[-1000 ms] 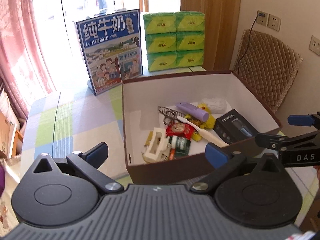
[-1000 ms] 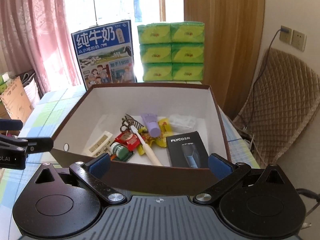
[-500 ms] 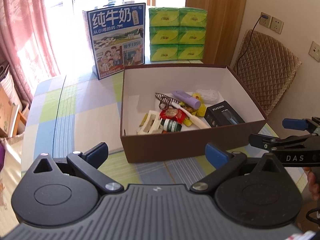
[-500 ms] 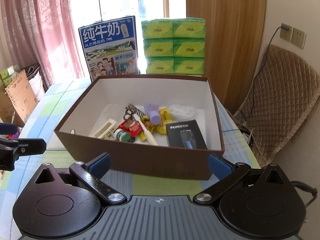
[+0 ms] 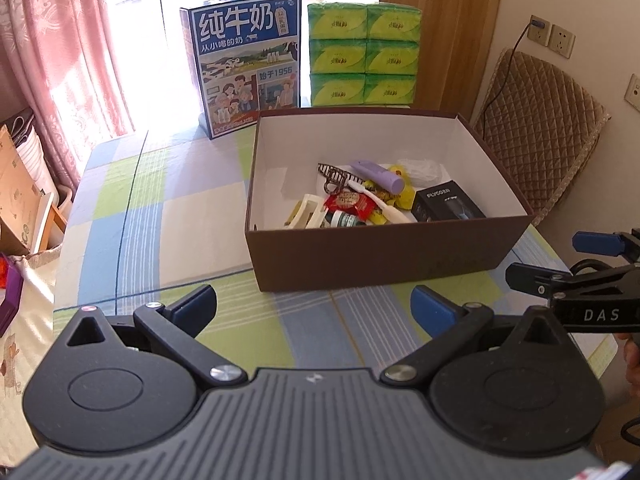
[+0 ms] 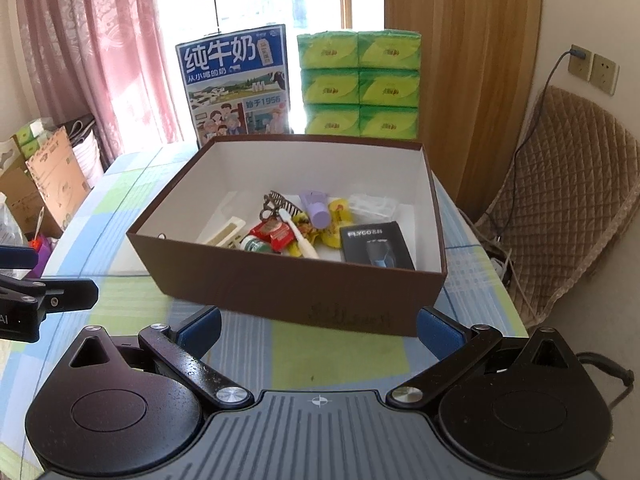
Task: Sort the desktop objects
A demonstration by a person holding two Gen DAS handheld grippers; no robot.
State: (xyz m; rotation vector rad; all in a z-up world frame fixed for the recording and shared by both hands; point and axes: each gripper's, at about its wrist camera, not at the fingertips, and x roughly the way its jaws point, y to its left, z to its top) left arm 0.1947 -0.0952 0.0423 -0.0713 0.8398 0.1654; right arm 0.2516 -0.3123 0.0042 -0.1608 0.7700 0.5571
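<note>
A brown cardboard box (image 5: 380, 256) (image 6: 304, 284) with a white inside stands on the checked tablecloth. In it lie a black razor box (image 5: 448, 204) (image 6: 376, 246), a purple tube (image 5: 378, 172) (image 6: 316, 210), a white toothbrush (image 5: 380, 204) (image 6: 298, 232), a red packet (image 5: 348, 202) (image 6: 276, 234), a hair clip (image 5: 334, 174) and a cream clip (image 5: 308, 210). My left gripper (image 5: 314, 306) hangs open and empty in front of the box. My right gripper (image 6: 318, 326) is open and empty too, just short of the box's near wall.
A blue milk carton (image 5: 246, 64) (image 6: 238, 84) and stacked green tissue packs (image 5: 364, 54) (image 6: 360, 84) stand behind the box. A quilted chair (image 5: 540, 132) (image 6: 568, 200) is on the right. Cardboard boxes (image 6: 48, 180) sit left of the table.
Both grippers have pulled back and up from the box, so it looks smaller and farther. Both stayed open and empty.
</note>
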